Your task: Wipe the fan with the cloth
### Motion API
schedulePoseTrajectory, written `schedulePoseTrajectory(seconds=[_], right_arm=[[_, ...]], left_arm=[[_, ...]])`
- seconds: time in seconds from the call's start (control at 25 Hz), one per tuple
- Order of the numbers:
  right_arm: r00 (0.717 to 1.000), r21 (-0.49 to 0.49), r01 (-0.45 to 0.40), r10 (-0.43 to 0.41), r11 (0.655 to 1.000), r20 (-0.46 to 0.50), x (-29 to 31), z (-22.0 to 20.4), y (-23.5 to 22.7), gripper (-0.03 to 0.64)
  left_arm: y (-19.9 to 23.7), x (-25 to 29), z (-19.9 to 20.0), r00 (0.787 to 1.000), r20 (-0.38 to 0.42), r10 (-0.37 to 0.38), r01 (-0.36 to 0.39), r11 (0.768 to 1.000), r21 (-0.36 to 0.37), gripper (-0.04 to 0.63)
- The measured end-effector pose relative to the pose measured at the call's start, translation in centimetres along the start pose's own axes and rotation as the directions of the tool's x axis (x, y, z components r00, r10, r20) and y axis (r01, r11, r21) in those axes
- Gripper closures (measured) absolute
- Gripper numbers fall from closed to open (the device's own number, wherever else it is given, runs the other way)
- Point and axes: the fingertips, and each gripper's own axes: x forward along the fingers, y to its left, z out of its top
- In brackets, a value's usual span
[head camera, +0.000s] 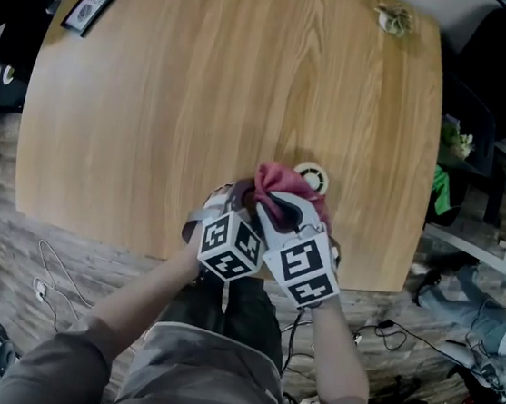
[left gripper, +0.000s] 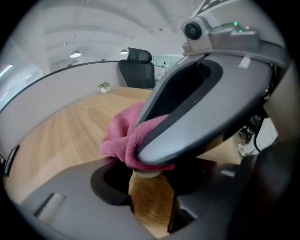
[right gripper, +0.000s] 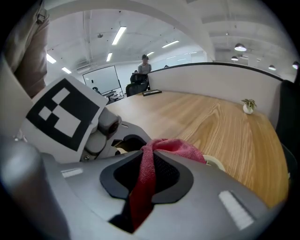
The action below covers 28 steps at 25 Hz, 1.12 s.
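Over the table (head camera: 205, 72), right gripper (right gripper: 149, 154) jaws clamp the cloth (right gripper: 183, 147); left gripper (left gripper: 151, 187) jaws show apart only in its view.

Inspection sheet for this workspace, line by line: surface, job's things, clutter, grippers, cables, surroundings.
Surface: wooden table.
Job's things: pink cloth bunched near the front edge; cream round thing, perhaps the fan, just beyond it.
Clutter: picture frame far left; small plant far right.
Grippers: right gripper shut on the cloth; left gripper jaws apart at a cream part, grip unclear.
Cables: cables on the floor.
Surroundings: office chair; a person far off.
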Motion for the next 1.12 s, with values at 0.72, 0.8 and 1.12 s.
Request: schedulePoseTrajectory(seconds=[0.72, 0.8, 1.12], right_arm=[[0.913, 0.126, 0.405, -0.408, 0.906, -0.003, -5.0, -1.3, -10.8, 0.552], [0.932, 0.103, 0.36, -0.363, 0.927, 0.008, -4.2, -0.7, -9.3, 0.552], [0.998, 0.006, 0.054, -0.054, 0.999, -0.026, -0.4, 0.3, 0.2, 0.552]], left_arm=[[-0.4, -1.0, -1.4, 0.999, -0.022, -0.028, 0.029, 0.999, 0.015, 0.402], [-0.3, -1.0, -1.4, 0.999, -0.023, -0.032, 0.032, 0.999, 0.018, 0.402], [-0.3, -1.1, -1.6, 0.998, -0.024, -0.052, 0.052, 0.998, 0.017, 0.402]])
